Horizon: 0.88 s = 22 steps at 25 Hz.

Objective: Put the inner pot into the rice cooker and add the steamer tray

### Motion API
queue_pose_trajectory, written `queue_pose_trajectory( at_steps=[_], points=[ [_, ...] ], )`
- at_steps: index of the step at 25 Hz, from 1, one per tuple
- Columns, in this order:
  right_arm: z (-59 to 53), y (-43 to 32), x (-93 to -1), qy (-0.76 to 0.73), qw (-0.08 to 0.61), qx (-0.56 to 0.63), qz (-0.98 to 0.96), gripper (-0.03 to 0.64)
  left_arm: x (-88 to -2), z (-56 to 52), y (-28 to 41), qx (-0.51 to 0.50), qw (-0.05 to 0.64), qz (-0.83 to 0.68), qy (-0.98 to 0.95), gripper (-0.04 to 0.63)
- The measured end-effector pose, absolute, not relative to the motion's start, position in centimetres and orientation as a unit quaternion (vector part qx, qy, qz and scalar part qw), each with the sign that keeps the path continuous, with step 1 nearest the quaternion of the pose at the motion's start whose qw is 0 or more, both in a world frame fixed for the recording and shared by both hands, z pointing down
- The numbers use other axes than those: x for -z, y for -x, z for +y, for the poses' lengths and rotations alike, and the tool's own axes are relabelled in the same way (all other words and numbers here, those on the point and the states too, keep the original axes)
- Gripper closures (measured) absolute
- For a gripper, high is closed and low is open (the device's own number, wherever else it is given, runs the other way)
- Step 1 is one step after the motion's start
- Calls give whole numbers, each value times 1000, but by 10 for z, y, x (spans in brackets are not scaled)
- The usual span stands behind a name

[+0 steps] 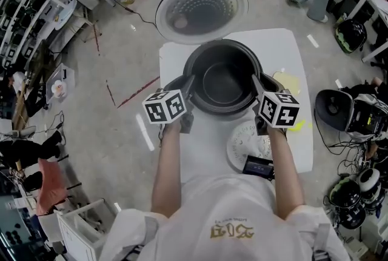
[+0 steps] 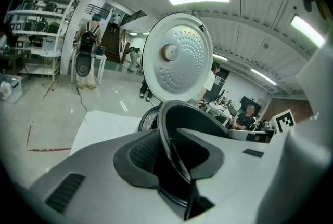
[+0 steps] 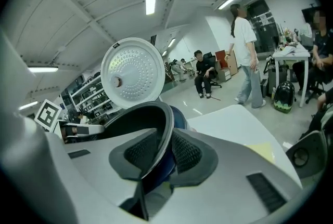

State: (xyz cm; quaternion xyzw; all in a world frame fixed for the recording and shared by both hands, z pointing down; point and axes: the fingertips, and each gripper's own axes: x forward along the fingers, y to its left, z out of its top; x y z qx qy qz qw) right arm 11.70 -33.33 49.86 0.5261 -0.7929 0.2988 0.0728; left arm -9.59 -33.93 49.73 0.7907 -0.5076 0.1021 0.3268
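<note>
I am looking down on a white tabletop (image 1: pixel 291 48) where the cooker (image 1: pixel 174 84) is standing with its lid (image 1: pixel 202 8) swung open at the far side. The dark pot (image 1: pixel 223 81) is sitting in the cooker's mouth; I cannot tell whether it is fully seated. I am holding the left gripper (image 1: pixel 189 87) at the pot's left rim and the right gripper (image 1: pixel 257 87) at its right rim, opposite each other. In the left gripper view the rim is running between the jaws, which are standing apart: one pad (image 2: pixel 139 154) is lying close to the rim's outside and a dark gap is showing on the inner side. In the right gripper view the rim is likewise passing between the jaws, which are looking slack rather than clamped. The round white steamer tray (image 1: pixel 245 143) is lying flat on the tabletop, on the near side of the cooker, partly under the right forearm. A small dark device (image 1: pixel 257 166) is lying at the tray's near edge.
</note>
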Motion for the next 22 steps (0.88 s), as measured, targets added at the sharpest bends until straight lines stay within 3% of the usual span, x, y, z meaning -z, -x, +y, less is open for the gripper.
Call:
queue_pose_trajectory(
  at_steps=[2,11,22],
  points=[
    [-334,-119,-500,-537,92,-278,-791,535,-500,-339,95,-107,322,-510,-790,447],
    [-329,-122,-495,-534,94,-252,-801,551,-491,-338,95,-92,293,-529,-791,404],
    [-311,-132,-478,-519,58,-250,-815,522,-462,-317,96,-72,252,-562,-785,399]
  ],
)
